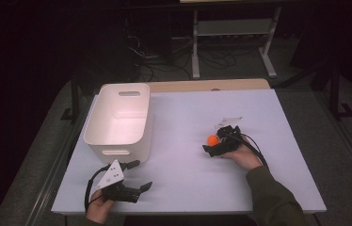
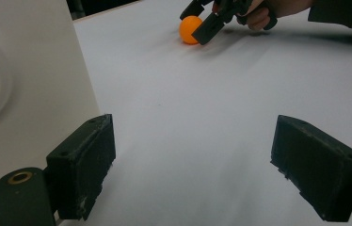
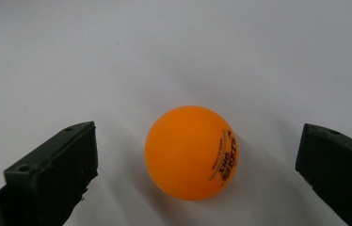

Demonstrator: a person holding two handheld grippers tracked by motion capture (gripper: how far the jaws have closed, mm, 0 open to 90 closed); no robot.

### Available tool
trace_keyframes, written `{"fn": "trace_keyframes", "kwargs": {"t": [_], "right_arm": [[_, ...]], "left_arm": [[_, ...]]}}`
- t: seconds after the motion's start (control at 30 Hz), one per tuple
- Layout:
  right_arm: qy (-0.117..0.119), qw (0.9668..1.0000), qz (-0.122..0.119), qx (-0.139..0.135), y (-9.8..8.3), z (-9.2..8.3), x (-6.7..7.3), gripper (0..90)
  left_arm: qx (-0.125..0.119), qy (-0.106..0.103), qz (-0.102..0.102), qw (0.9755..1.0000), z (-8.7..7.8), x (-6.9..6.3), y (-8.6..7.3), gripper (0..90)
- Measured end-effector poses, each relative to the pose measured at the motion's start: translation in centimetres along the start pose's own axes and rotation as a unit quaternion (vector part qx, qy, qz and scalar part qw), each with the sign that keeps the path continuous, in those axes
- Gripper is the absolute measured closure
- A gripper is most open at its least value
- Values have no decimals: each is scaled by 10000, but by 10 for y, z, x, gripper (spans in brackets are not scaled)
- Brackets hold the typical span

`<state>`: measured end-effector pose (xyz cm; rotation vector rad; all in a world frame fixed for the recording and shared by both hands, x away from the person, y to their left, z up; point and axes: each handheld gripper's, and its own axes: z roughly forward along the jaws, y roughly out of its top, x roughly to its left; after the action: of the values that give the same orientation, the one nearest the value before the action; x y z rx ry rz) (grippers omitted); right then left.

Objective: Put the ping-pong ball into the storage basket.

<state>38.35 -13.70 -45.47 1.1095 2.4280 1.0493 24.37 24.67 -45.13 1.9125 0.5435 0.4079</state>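
An orange ping-pong ball (image 1: 212,140) (image 2: 190,29) (image 3: 191,152) with dark print on its side rests on the white table. My right gripper (image 1: 213,141) (image 2: 199,21) (image 3: 196,169) stands open around it, one jaw on each side, with a gap to the ball on both. The hand holding it reaches in from the lower right. My left gripper (image 1: 139,174) (image 2: 193,174) is open and holds nothing, low over the table's front left, just in front of the white bin (image 1: 120,117) (image 2: 28,89).
The white plastic bin with handle cut-outs sits at the table's left. The white table top (image 1: 179,179) has a wooden strip along its far edge. A small pale item (image 1: 229,120) lies just beyond the right gripper. Cables and a metal frame lie on the dark floor behind.
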Motion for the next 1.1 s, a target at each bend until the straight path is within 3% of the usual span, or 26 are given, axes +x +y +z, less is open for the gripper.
{"fn": "trace_keyframes", "kwargs": {"t": [0.47,1.1], "right_arm": [[42,10000,-41,23,0,-1,0,31],[224,9997,-113,-13,-1,-2,0,214]], "left_arm": [[10,10,17,10000,0,0,0,141],[23,-2,-33,10000,0,1,0,142]]}}
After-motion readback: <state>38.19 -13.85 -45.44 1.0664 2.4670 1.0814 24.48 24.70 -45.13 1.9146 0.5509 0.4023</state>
